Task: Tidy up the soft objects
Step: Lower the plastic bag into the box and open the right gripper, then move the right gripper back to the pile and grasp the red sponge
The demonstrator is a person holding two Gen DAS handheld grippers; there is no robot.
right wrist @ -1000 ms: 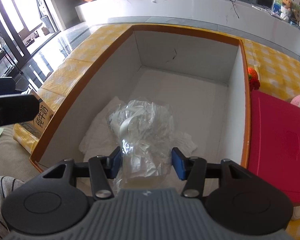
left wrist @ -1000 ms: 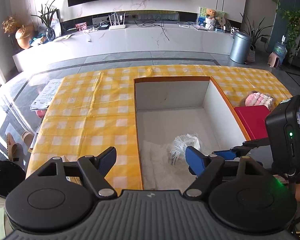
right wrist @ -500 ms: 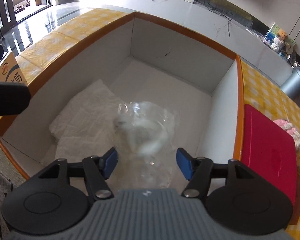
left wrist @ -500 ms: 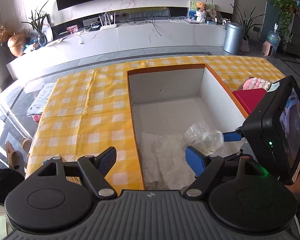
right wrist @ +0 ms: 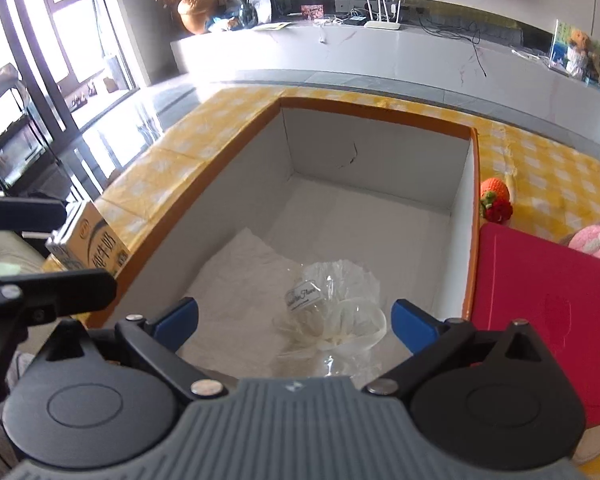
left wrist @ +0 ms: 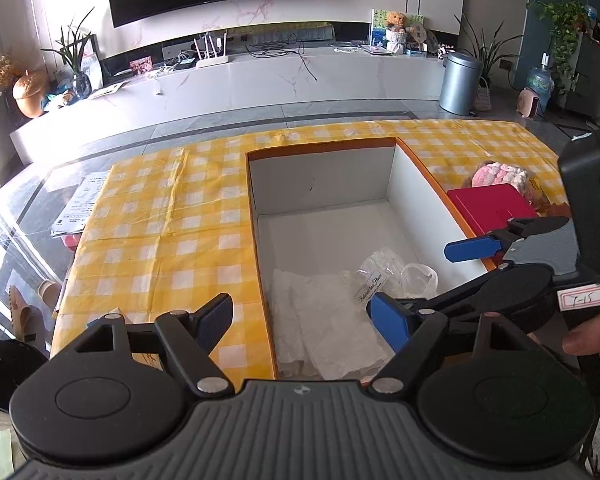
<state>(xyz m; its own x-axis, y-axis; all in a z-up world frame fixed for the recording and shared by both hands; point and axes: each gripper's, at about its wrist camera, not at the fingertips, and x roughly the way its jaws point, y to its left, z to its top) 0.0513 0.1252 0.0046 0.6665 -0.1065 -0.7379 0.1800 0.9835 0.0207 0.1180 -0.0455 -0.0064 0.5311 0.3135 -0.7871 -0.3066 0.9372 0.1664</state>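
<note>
Table carried a yellow checked cloth [left wrist: 160, 232] with the orange-rimmed box [left wrist: 420, 184] sitting on it. Right of the box: red lid [right wrist: 540, 304], pink knit item [left wrist: 500, 174], strawberry toy [right wrist: 496, 200]. Left of the box: a carton [right wrist: 88, 244].

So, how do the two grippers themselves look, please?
The left gripper and the right gripper match: a ribbed grey body, black arms with round discs and silver screws, and blue fingers. The right one carries a black camera box with a green light and a handwritten label.

The right gripper [right wrist: 294, 316] has let go of the plastic bag [right wrist: 334, 320], which now lies in the box [right wrist: 380, 152] by its near right corner, fingers spread wide.
</note>
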